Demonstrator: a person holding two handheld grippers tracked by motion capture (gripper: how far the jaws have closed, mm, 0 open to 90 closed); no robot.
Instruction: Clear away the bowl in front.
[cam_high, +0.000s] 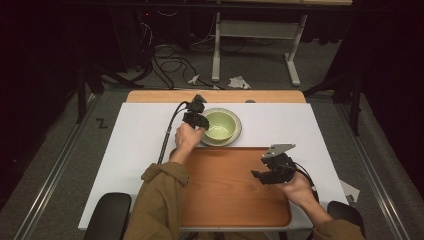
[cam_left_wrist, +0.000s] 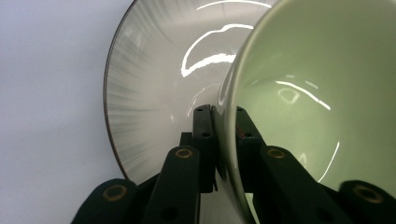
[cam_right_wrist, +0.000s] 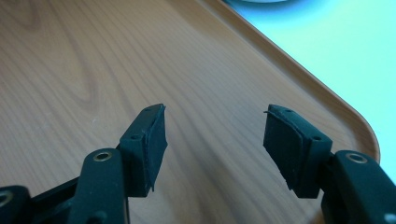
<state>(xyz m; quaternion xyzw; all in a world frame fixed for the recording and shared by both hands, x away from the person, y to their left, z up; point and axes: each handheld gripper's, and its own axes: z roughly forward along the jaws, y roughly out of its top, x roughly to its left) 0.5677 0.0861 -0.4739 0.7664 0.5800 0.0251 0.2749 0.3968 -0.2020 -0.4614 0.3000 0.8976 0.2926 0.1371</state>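
A pale green bowl (cam_high: 221, 124) sits on a grey ribbed plate (cam_high: 238, 134) at the far middle of the white table. My left gripper (cam_high: 199, 121) is shut on the bowl's left rim. In the left gripper view one pad lies outside the bowl (cam_left_wrist: 322, 88) wall and one inside, above the plate (cam_left_wrist: 149, 93). My right gripper (cam_high: 261, 176) hovers open over the right part of the wooden tray (cam_high: 225, 200). In the right gripper view its pads (cam_right_wrist: 152, 140) stand wide apart over the tray (cam_right_wrist: 93, 70) with nothing between them.
The tray lies at the table's near side, just in front of the plate. A white mat (cam_high: 140, 135) covers the table top. Behind the table are cables, a desk frame (cam_high: 216, 45) and paper scraps on the floor.
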